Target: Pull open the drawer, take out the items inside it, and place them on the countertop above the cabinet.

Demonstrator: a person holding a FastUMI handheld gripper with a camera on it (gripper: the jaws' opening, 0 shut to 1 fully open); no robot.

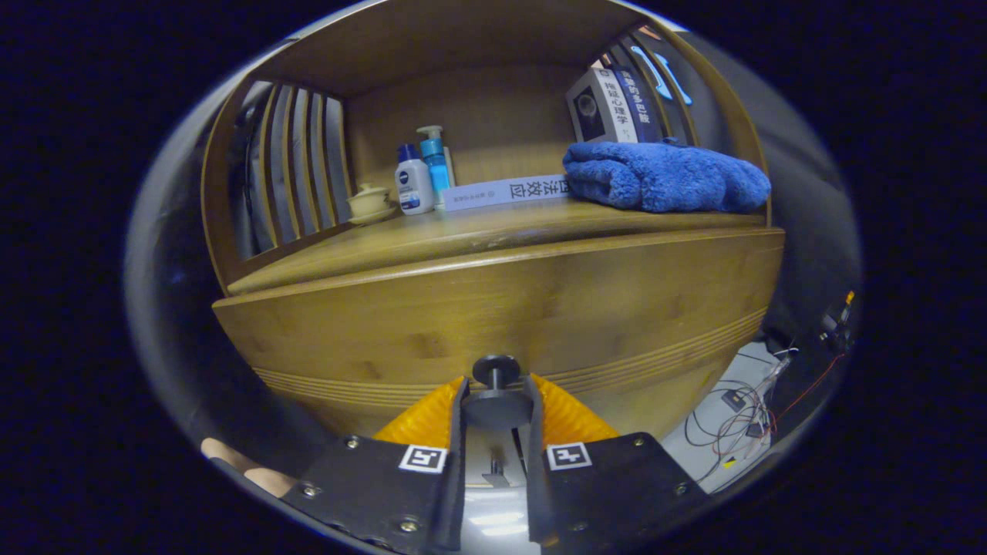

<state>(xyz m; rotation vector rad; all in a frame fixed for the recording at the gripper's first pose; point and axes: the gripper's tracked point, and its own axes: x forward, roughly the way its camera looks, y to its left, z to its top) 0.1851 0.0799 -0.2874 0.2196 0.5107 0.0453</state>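
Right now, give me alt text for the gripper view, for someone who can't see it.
The tongs close around the dark round knob of a wooden drawer front. On the wooden countertop above lie a folded blue towel, a flat white book, two bottles and a small cream lidded cup.

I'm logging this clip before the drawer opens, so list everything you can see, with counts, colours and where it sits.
Cabinet: one, wooden, slatted sides, open shelf above the drawer.
Drawer: one, wooden front, shut, under the countertop.
Knob: one, dark, on the drawer front, between the fingers.
Countertop: one, wooden.
Towel: one, blue, folded, on the countertop.
Books: a few, upright behind the towel; one white book lying flat.
Bottles: two, one white, one blue, beside the flat book.
Lidded cup: one, cream, beside the bottles.
Cables: several, on the floor beside the cabinet.
Gripper: one, fingers closed around the knob.
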